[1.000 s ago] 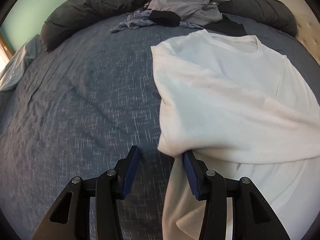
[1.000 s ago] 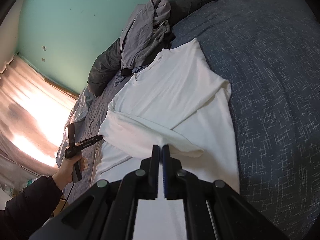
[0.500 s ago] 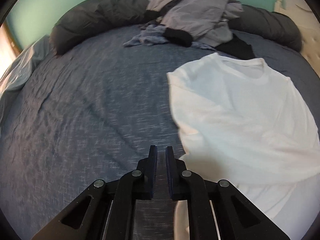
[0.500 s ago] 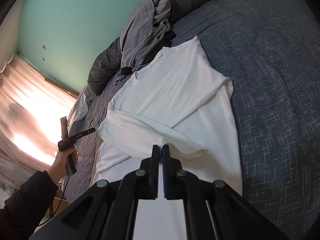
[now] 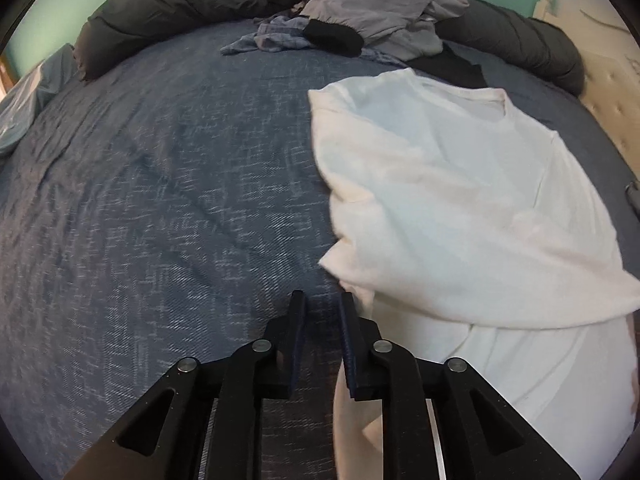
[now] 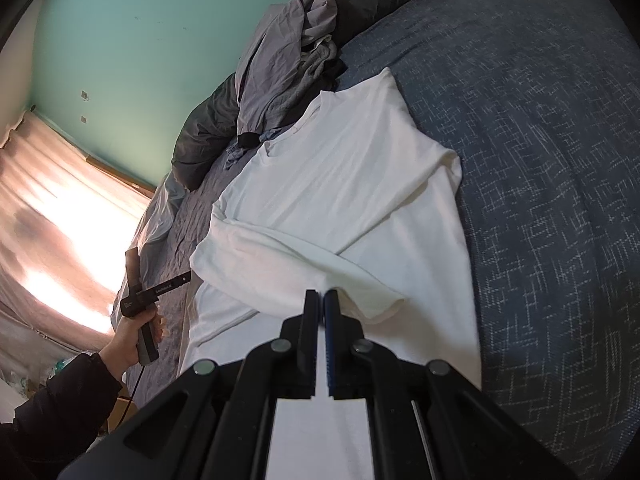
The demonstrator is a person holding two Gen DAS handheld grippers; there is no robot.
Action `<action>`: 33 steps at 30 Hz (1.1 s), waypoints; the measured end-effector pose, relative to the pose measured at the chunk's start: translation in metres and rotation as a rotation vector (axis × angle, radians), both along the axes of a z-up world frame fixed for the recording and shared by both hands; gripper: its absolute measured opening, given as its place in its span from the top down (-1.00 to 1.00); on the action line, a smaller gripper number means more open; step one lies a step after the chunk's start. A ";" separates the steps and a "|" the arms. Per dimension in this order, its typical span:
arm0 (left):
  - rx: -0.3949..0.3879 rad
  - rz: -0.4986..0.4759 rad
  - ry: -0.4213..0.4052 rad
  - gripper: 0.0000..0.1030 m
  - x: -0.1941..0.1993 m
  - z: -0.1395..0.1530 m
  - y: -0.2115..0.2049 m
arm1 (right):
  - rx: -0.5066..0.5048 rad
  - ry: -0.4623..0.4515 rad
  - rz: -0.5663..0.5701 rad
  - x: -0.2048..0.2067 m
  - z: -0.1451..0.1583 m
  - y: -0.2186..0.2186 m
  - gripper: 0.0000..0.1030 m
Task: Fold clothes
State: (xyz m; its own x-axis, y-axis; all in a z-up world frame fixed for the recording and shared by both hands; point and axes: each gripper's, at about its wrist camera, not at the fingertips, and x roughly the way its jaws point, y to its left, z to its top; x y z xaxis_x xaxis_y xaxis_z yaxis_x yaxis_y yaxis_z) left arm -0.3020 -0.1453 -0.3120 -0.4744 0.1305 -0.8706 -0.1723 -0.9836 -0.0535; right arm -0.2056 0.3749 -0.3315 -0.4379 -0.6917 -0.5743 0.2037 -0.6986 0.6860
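A white long-sleeved shirt (image 5: 460,200) lies on the blue bedspread (image 5: 160,200), its left side and sleeve folded over the body. It also shows in the right wrist view (image 6: 340,184). My left gripper (image 5: 322,304) is slightly open and empty, just left of the shirt's folded edge, above the bedspread. It shows from the side in the right wrist view (image 6: 176,282), held in a hand. My right gripper (image 6: 321,300) is shut with nothing visibly between its pads, hovering over the shirt's lower body near the folded sleeve cuff.
A pile of grey and blue clothes (image 5: 360,12) and a dark rolled duvet (image 5: 168,4) lie along the bed's far edge. A cream tufted headboard (image 5: 604,80) is at the right. A curtained window (image 6: 52,240) stands past the bed's left side.
My left gripper let go of the shirt's folded edge, drew back left, closed almost fully and has opened slightly again. The right gripper stayed shut and hardly moved.
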 end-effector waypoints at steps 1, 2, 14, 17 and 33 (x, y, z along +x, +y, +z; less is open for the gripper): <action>0.004 -0.005 -0.001 0.60 -0.002 0.000 0.002 | 0.000 0.000 0.000 0.000 0.000 0.000 0.95; 0.001 -0.006 -0.001 0.55 -0.003 0.001 0.003 | 0.000 -0.001 0.000 0.000 -0.001 0.001 0.95; 0.079 0.045 0.006 0.42 0.009 0.008 -0.014 | -0.006 -0.007 -0.006 0.001 -0.002 0.002 0.95; 0.068 0.033 -0.009 0.42 0.007 0.000 -0.007 | -0.005 -0.008 -0.007 0.002 -0.002 0.002 0.95; 0.057 0.099 0.059 0.43 -0.023 -0.006 -0.003 | 0.003 -0.015 -0.005 0.001 -0.005 0.001 0.95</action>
